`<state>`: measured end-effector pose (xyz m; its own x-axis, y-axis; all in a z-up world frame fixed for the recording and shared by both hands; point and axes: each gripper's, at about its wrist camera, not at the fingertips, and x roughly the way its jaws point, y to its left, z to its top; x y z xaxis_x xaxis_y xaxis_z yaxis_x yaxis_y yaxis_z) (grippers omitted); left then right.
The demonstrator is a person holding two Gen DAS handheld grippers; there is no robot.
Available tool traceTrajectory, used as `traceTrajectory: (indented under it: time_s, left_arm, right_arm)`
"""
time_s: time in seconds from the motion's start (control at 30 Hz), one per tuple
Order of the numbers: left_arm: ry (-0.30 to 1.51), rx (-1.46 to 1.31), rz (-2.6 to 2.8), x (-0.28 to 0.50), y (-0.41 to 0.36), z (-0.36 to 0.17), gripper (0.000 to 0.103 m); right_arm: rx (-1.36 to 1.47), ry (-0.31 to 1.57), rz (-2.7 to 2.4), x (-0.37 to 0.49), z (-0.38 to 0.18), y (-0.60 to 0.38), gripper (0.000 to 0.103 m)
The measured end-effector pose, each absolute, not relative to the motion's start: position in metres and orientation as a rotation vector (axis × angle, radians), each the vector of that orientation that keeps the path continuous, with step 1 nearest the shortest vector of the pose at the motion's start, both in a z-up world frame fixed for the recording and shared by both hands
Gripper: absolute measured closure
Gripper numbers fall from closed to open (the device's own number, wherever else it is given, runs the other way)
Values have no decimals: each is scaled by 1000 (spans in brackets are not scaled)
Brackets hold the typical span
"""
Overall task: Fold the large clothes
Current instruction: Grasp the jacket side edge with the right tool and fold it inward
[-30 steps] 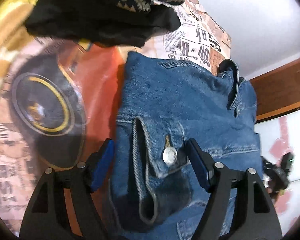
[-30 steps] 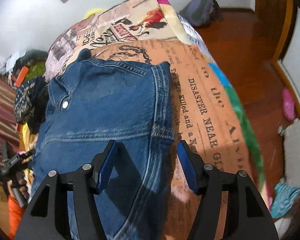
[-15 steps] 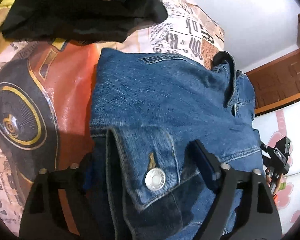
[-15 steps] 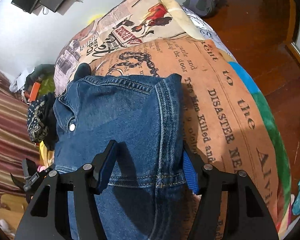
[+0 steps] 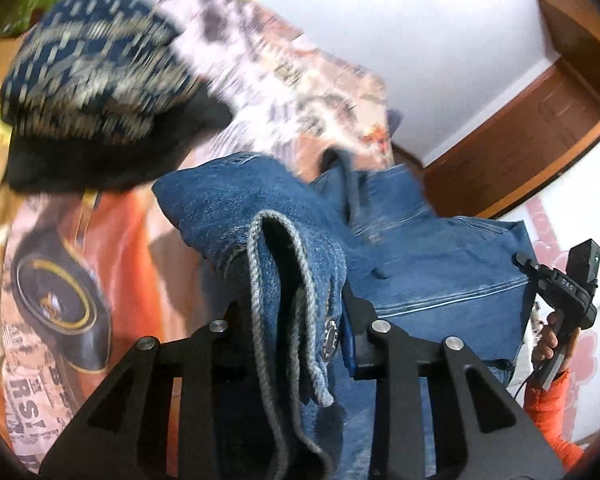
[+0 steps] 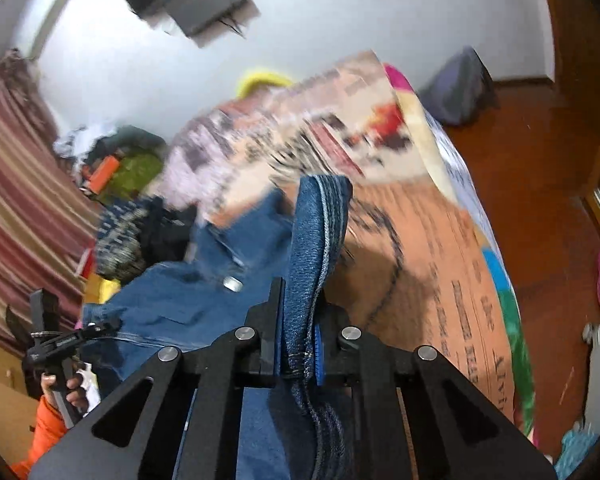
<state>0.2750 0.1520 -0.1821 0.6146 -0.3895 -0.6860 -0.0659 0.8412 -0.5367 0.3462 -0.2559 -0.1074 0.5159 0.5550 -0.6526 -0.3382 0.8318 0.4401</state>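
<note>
A blue denim jacket (image 5: 440, 264) lies on a bed with a printed newspaper-style cover (image 5: 140, 248). My left gripper (image 5: 292, 312) is shut on a bunched cuff or flap of the jacket with a metal snap button (image 5: 329, 338), lifted off the bed. My right gripper (image 6: 296, 344) is shut on a folded seamed edge of the same jacket (image 6: 316, 240), which stands up between its jaws. The rest of the jacket (image 6: 172, 308) hangs to the left. Each view shows the other gripper in the person's hand at its edge.
A pile of dark patterned clothes (image 5: 92, 80) sits on the bed beyond the jacket. The bed cover (image 6: 440, 264) stretches right toward a wooden floor (image 6: 540, 184). A striped curtain (image 6: 16, 208) and clutter stand at the left. A wooden door frame (image 5: 540, 132) is at the right.
Both grippers have shut on the jacket's edges and lifted them off the bed. The views have tilted up and are blurred by motion.
</note>
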Motion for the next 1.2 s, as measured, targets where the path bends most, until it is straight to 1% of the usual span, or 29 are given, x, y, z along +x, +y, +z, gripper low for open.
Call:
traceTrajectory:
  time_s: [0.2,0.3,0.37,0.47,0.57,0.67,0.83,0.93,1.1,1.2]
  left_arm:
    - [804,-470,-252,281,130,-124,72]
    - [770,-416,-235,291,127,-108,71]
    - [772,-401,-219,304,133,-108,71]
    - [819,-399,-170,327,148,-127,71]
    - [891,-401,-113,345,164,-160,71]
    - [962,-437,-99,359,175,-197,71]
    - [1019,-376,-102,366,169,-231,68]
    - [1033,-315,-84,368,164,-242,63]
    - [1080,-329,-51,370,171,-260,53]
    - [1077,-364,-31,364,175,-262,51]
  right_arm:
    - [233,779,592,352,-58,-237,93]
    - [207,744,574,361,-51,-231,93]
    - [213,743,562,372,-53,-231,93]
    - [228,781,529,395,-68,-235,93]
    - [227,837,479,413,-90,-241,93]
    - [249,913,429,430,-123,-253,93]
    - [263,1016,376,448,-167,-265,93]
    - [251,1050,351,451,-184,-267,93]
    - [215,1065,337,450,-194,-266,92]
    - [182,1055,332,447,-193,-265,88]
